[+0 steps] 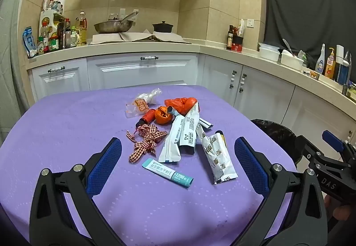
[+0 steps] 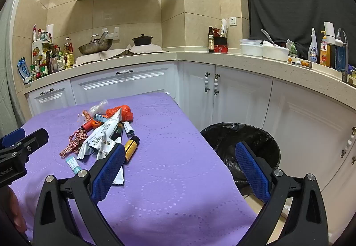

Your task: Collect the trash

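Note:
A pile of trash lies on the purple table: a teal sachet, a patterned white wrapper, white pouches, a red checked ribbon, an orange plastic bag, a clear wrapper and a small red bottle. My left gripper is open and empty, just above the near side of the pile. My right gripper is open and empty over the table's right edge, beside the pile. A black-lined trash bin stands on the floor right of the table.
White kitchen cabinets and a counter wrap around behind and to the right. On the counter are a pan, a black pot, bottles and white containers. The right gripper also shows at the left wrist view's right edge.

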`<action>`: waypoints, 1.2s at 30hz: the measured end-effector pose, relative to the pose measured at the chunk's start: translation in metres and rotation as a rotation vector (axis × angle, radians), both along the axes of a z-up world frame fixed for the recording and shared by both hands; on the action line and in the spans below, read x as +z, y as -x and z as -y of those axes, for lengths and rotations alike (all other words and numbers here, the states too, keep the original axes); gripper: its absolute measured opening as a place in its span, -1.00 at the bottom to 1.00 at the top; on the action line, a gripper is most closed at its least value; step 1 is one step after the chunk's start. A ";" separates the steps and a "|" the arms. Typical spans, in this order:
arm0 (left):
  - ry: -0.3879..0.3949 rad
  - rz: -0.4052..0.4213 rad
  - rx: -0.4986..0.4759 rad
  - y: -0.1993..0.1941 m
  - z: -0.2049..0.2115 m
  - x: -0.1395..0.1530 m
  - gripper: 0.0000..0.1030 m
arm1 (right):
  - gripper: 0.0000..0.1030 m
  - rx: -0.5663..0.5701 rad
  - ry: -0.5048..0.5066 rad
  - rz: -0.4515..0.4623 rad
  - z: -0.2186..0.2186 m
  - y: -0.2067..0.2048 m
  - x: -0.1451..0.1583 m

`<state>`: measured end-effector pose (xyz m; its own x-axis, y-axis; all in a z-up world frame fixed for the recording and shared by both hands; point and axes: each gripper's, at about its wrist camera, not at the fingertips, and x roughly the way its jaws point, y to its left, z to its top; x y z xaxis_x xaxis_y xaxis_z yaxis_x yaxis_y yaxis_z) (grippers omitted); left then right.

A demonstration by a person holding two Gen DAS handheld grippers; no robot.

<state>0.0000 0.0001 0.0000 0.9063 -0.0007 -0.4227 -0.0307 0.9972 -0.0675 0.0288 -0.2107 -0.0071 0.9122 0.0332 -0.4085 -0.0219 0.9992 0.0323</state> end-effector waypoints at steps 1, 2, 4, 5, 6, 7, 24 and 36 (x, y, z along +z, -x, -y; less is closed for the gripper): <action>-0.002 0.000 0.002 0.000 0.000 0.000 0.92 | 0.87 0.000 0.000 0.001 0.000 0.000 0.000; -0.005 0.001 0.003 0.000 0.001 0.000 0.92 | 0.87 0.000 0.000 0.001 0.000 0.000 0.000; 0.003 -0.006 0.003 0.000 0.000 0.000 0.92 | 0.87 -0.001 -0.001 0.002 0.000 0.000 0.000; 0.007 -0.009 0.001 0.000 0.000 0.000 0.92 | 0.87 -0.001 -0.001 0.002 0.000 0.000 0.000; 0.005 -0.008 0.002 -0.001 0.000 0.000 0.92 | 0.87 -0.001 -0.001 0.002 0.000 -0.001 0.000; 0.003 -0.007 0.001 -0.001 0.000 0.000 0.92 | 0.87 0.000 -0.001 0.004 0.000 0.000 0.000; 0.003 -0.011 0.005 0.003 -0.007 0.000 0.92 | 0.87 -0.001 -0.001 0.006 -0.001 0.001 0.002; -0.011 -0.010 0.010 0.002 -0.004 -0.002 0.92 | 0.87 -0.001 -0.002 0.008 -0.001 0.001 0.003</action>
